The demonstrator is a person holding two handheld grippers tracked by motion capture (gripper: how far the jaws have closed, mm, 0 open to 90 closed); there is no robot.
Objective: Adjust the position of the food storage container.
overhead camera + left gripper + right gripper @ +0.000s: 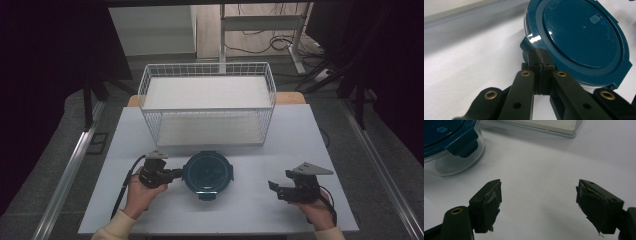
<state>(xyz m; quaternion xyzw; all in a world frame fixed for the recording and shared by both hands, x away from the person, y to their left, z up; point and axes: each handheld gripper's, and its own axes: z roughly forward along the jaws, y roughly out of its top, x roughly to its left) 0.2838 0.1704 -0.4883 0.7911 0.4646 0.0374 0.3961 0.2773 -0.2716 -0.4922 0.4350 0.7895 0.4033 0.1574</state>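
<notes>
Container (208, 175), round with a teal lid, sits on the white worktop (250, 145) before a wire basket (207, 102) in the high view. Left gripper view: the left tool (539, 61) is pressed closed, tips against the lid's latch tab (530, 42). Right gripper view: the right tool (537, 205) gapes wide, empty, well apart from it.

The container's (451, 147) lid (441, 135) runs off the right gripper view's left edge.

Light: dim room, dark edges, desk (300, 150) lit from overhead | Glare: small highlights on lid (584, 37) | Shadows: soft, faint | Focus: close claw arms blurred, high view grainy
</notes>
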